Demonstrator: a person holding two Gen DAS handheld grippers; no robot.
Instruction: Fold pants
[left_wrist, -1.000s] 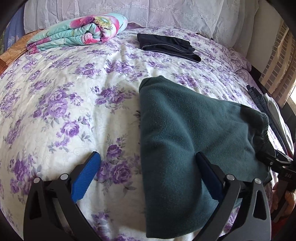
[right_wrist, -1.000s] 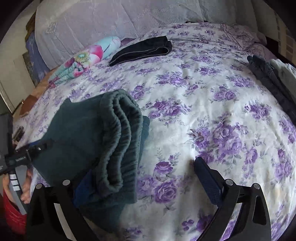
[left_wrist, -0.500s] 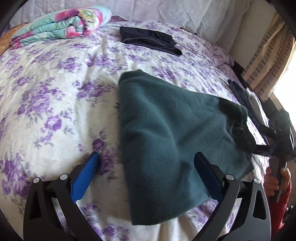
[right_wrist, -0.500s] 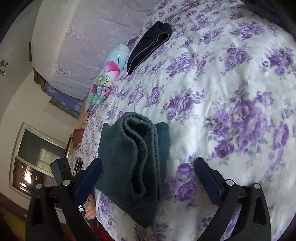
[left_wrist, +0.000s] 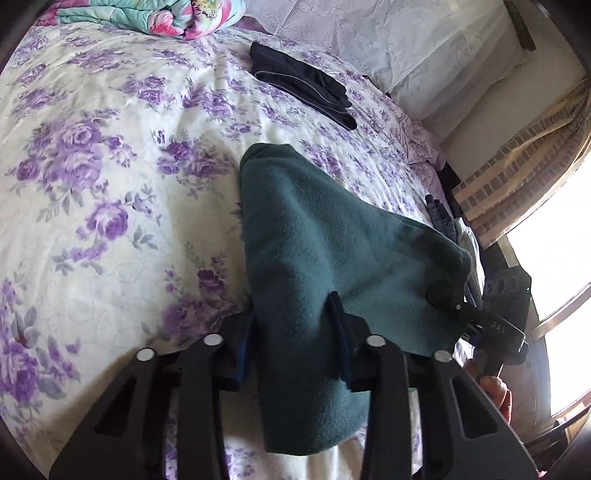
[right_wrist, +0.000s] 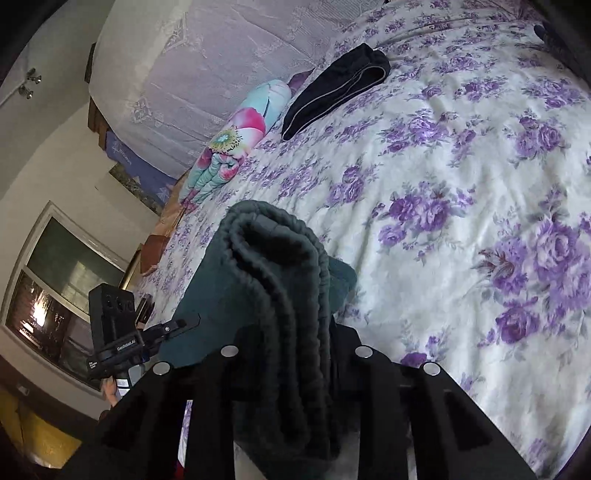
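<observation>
Dark green fleece pants (left_wrist: 314, 251) lie folded on the floral bed (left_wrist: 110, 184). My left gripper (left_wrist: 295, 332) is shut on the near left end of the pants. My right gripper (right_wrist: 291, 347) is shut on the ribbed waistband end (right_wrist: 273, 258), where several layers stack up. Each gripper also shows in the other's view: the right one (left_wrist: 476, 317) at the pants' right end, the left one (right_wrist: 155, 332) at the far left end.
Folded black pants (left_wrist: 306, 85) lie near the head of the bed, and also show in the right wrist view (right_wrist: 332, 85). A rolled colourful quilt (left_wrist: 155, 14) lies at the far left. More clothes (left_wrist: 443, 221) sit at the bed's right edge. White pillows (left_wrist: 369, 37) line the headboard.
Both grippers were open around the pants' ends. Now both have closed on the fabric, left on the near end, right on the waistband.
</observation>
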